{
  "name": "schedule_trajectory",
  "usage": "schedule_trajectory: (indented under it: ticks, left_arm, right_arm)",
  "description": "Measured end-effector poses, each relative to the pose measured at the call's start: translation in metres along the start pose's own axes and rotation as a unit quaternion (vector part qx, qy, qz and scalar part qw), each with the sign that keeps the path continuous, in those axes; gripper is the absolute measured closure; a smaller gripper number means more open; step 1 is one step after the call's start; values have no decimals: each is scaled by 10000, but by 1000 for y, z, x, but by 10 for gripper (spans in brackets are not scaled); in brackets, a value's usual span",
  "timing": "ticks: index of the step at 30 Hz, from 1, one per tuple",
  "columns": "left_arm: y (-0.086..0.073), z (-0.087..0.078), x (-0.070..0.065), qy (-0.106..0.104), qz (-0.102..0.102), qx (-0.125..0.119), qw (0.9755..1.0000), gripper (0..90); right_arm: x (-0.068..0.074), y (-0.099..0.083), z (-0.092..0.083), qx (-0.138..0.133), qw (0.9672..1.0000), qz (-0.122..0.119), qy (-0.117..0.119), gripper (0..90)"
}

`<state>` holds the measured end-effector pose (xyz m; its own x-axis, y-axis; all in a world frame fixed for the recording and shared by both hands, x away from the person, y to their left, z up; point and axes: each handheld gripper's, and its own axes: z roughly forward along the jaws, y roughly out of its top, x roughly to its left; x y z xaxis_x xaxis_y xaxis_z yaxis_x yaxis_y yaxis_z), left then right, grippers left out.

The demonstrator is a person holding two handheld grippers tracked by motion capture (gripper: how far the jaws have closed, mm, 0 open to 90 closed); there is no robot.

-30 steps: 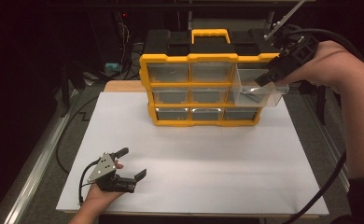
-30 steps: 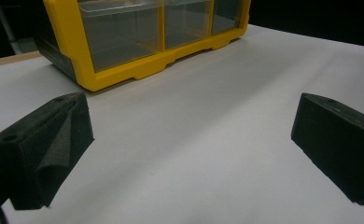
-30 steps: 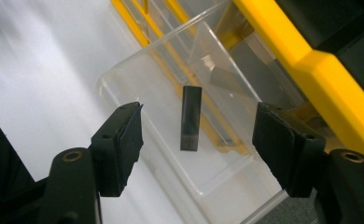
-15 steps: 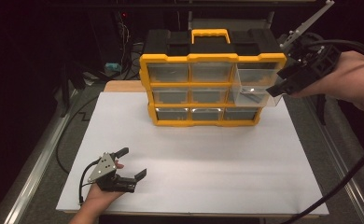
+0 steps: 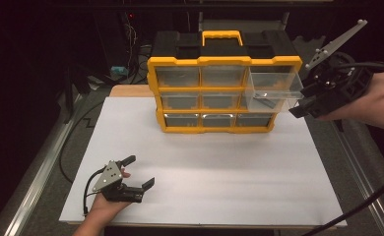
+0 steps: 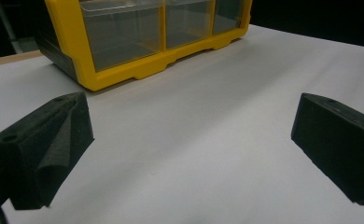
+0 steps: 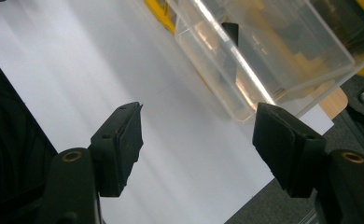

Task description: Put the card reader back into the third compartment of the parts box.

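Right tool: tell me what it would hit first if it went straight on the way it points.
Probably the white sheet. In the right gripper view the right tool stands open and aims at bare sheet, with the pulled-out clear drawer up and to the right of that line. Depth is unclear, so the drawer's corner might brush the right-hand pad.

No lettering, label, brand, number or sign is showing clearly enough to be read in any of the views.
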<state>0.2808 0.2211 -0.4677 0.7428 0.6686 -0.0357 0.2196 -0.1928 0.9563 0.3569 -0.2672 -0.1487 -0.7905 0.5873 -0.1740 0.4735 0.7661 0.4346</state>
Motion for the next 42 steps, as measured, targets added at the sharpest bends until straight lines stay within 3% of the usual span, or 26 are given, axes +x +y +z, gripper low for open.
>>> schedule_trajectory:
  ticks: [10, 28, 32, 42]
  left_arm:
    - [0, 0, 0, 5, -2, -17, 10000, 2]
    - [0, -1, 0, -1, -7, -25, 10000, 2]
    - [0, -1, 0, -6, -4, -22, 10000, 2]
    - [0, -1, 0, -6, -6, -32, 10000, 2]
  right_arm:
    - [11, -19, 18, 50, 9999, 31, 83, 289]
    - [22, -36, 73, 231, 9993, 181, 231, 90]
    - [25, -40, 89, 328, 9991, 195, 202, 3]
    - [31, -55, 132, 425, 9983, 274, 284, 2]
